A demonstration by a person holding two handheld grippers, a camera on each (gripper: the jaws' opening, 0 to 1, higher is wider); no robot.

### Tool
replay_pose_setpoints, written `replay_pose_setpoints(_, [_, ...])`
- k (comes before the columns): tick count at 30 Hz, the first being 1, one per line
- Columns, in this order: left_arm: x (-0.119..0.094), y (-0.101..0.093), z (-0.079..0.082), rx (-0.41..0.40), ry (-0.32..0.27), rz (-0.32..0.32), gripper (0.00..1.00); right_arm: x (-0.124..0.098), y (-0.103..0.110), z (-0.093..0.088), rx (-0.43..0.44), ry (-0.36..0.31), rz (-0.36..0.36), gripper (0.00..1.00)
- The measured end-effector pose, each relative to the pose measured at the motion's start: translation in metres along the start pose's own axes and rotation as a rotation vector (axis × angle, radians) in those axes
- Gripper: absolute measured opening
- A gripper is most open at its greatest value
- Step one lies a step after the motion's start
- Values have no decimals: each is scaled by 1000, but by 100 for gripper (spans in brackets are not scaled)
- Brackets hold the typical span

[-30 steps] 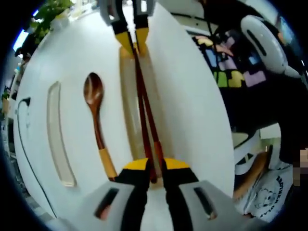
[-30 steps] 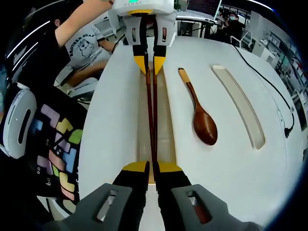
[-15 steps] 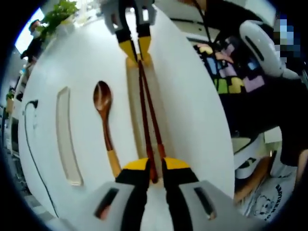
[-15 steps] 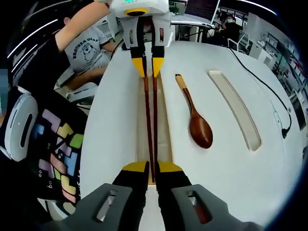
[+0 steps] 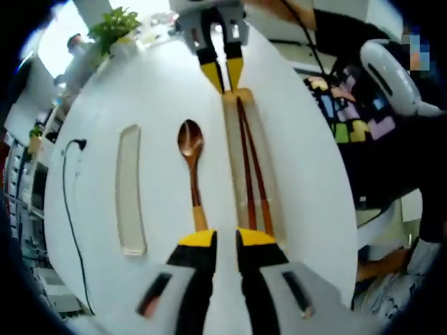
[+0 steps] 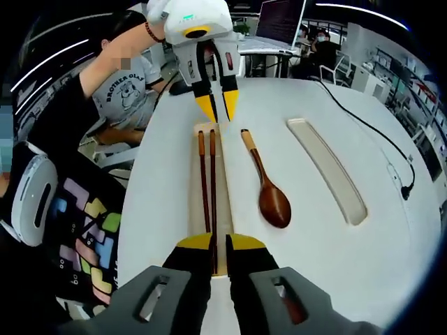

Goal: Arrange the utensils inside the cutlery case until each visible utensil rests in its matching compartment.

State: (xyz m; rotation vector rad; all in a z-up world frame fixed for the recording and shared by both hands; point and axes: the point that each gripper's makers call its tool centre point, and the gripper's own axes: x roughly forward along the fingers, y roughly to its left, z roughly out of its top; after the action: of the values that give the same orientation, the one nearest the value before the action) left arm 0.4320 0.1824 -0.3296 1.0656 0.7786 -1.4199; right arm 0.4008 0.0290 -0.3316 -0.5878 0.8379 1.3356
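The cutlery case is a white, rounded slab lying on the bench, with three long compartments cut into it. The pair of dark wooden chopsticks lies side by side inside the narrow slot, tips toward the right claw and orange-banded ends toward the left claw. The wooden spoon rests just beside that slot in the middle of the case, its bowl near the right claw and its handle end near the left one. Beyond the spoon, well apart, is a long bare compartment. Each claw hangs over an opposite end of the chopstick slot, jaws drawn narrow with a slim gap and gripping nothing. A black cable trails over the bench past the bare compartment
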Motion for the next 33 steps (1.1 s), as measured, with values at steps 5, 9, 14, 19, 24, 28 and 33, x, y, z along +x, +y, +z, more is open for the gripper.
replay_pose_setpoints(5, [-3,12,-8,-29,-10,39,11,-4,-12,2,49,-37,-22,6])
replay_pose_setpoints(9, [-2,18,-14,-52,-16,71,13,-8,-23,4,101,-81,-36,6])
replay_pose_setpoints(14, [0,26,-24,-82,-13,97,14,-14,-38,6,161,-132,-56,6])
replay_pose_setpoints(19, [7,32,-34,-101,-8,105,15,-14,-49,3,209,-161,-77,6])
replay_pose_setpoints(24, [15,38,-40,-105,7,110,17,-13,-64,0,262,-186,-124,7])
replay_pose_setpoints(28, [24,36,-37,-99,-14,71,18,-10,-83,3,326,-225,-114,7])
replay_pose_setpoints(33, [32,38,-29,-98,-18,76,20,2,-91,0,434,-253,-58,7])
